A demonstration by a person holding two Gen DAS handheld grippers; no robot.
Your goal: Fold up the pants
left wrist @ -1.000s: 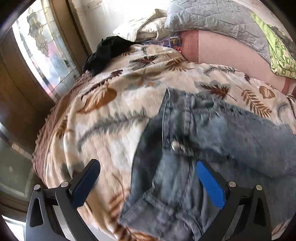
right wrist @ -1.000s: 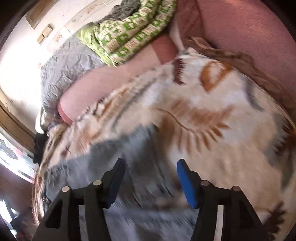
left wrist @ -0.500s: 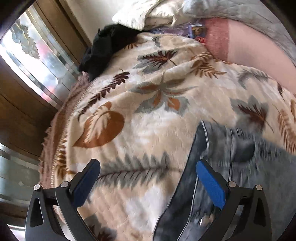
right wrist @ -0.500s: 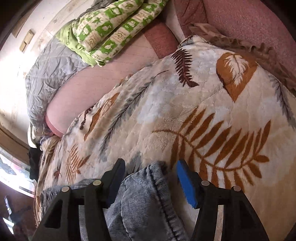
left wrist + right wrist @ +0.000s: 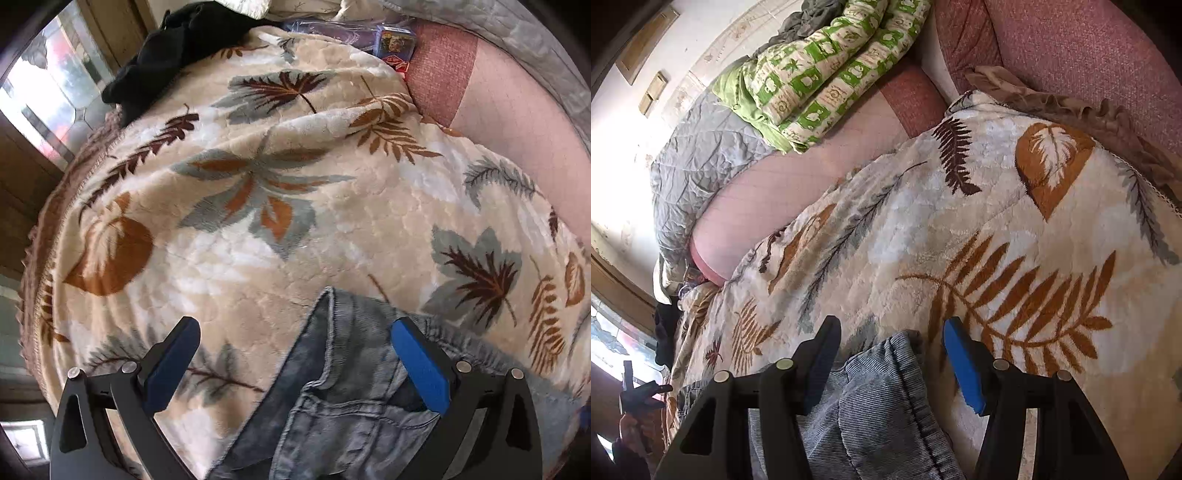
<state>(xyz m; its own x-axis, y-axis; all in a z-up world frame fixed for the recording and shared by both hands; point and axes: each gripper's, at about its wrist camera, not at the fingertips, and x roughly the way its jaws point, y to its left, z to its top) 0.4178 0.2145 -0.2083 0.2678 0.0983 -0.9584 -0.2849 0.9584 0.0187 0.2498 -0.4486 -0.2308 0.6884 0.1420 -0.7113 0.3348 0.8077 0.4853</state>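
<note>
Faded blue denim pants (image 5: pixel 343 402) lie on a cream blanket with a leaf print (image 5: pixel 258 229). In the left wrist view the waistband corner and a pocket lie between my left gripper's (image 5: pixel 295 343) blue pads, which stand wide apart and touch nothing; it points steeply down. In the right wrist view a hemmed leg end (image 5: pixel 882 391) of the pants (image 5: pixel 871 417) sits between the fingers of my right gripper (image 5: pixel 890 343). Those jaws stand apart with a gap on either side of the cloth. At the far left of that view my left gripper (image 5: pixel 639 395) shows small, in a hand.
A black garment (image 5: pixel 166 51) lies at the blanket's far corner by a window (image 5: pixel 48 96). A small printed box (image 5: pixel 395 48), a pink bolster (image 5: pixel 517 133), a grey quilt (image 5: pixel 698 166) and a folded green patterned cloth (image 5: pixel 820 70) lie beyond. The blanket's frilled edge (image 5: pixel 1089 114) meets a red cushion (image 5: pixel 1089 48).
My left gripper has moved along the pants to the waistband corner, so more bare blanket shows ahead. My right gripper has come over the leg hem and stopped. Both stayed apart.
</note>
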